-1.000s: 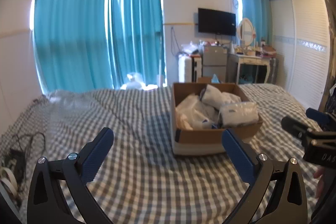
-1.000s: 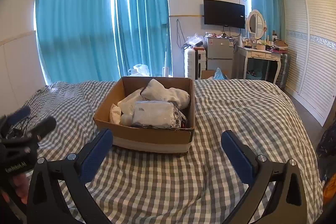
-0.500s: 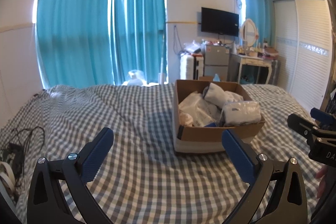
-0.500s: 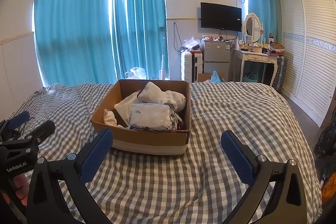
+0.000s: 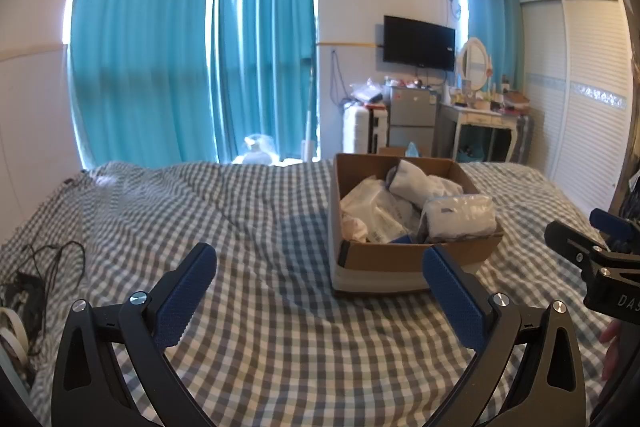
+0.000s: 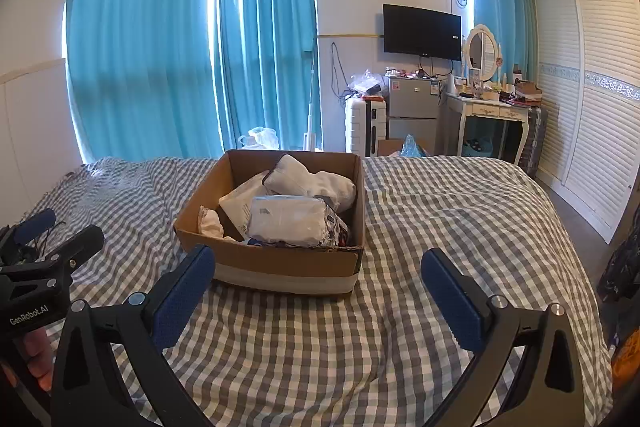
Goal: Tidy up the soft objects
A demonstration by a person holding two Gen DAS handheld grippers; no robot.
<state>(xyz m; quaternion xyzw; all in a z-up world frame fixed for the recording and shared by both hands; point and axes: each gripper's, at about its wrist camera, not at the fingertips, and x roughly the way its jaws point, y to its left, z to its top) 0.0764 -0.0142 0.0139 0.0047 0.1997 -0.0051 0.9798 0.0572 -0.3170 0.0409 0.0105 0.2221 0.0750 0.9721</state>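
Both the left gripper (image 5: 320, 279) and right gripper (image 6: 318, 277) hung spread wide, holding nothing, above the bed (image 6: 440, 211). The box (image 6: 280, 267) of soft bundles (image 6: 292, 221) sat just beyond them. Only the left view showed cables (image 5: 44, 267) at the bed's left edge.

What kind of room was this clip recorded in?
A lived-in bedroom, most likely in a home. A bed with a checked cover fills the foreground, a louvred wardrobe stands on the right, and a dressing table with an oval mirror sits below a wall TV.
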